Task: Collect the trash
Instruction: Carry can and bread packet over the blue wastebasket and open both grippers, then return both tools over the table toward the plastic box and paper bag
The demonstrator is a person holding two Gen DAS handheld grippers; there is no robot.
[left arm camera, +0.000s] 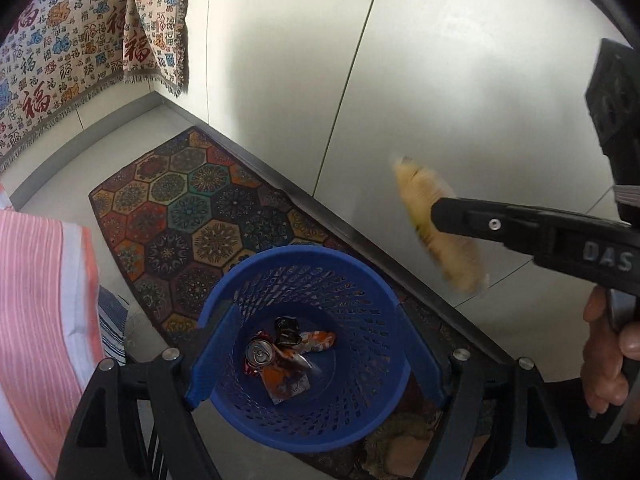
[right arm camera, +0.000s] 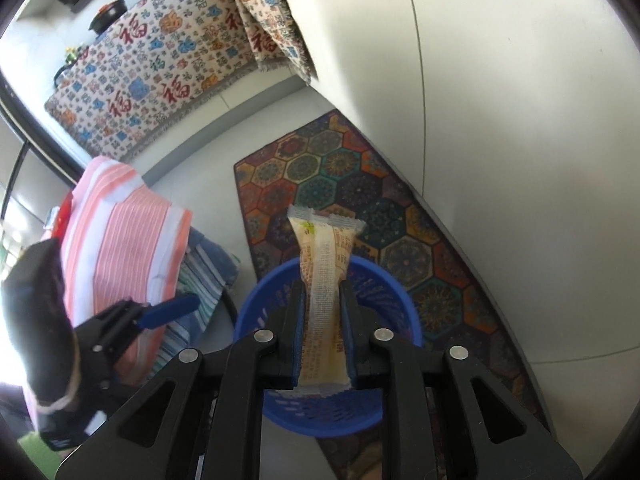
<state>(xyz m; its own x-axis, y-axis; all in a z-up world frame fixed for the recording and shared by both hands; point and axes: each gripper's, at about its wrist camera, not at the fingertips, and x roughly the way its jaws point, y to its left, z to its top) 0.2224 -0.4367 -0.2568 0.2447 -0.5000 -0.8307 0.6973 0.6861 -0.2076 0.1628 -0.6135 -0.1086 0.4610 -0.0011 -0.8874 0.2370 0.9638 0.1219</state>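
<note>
Your right gripper (right arm camera: 323,320) holds a wrapper (right arm camera: 324,280) above the bin (left arm camera: 304,432), where a can (left arm camera: 260,354) and wrappers already lie; your left gripper (left arm camera: 316,356) stands wide, empty. The drop remains.

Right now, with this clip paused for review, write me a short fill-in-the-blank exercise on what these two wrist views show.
1. The right tool has a long yellowish snack ____ between its fingers.
2. The perforated plastic bin under both tools is ____ in colour.
3. Among the litter at the bottom of the bin lies a crushed drink ____.
4. The left tool carries nothing; its jaws stand ____.

Missing words: wrapper; blue; can; open
</note>
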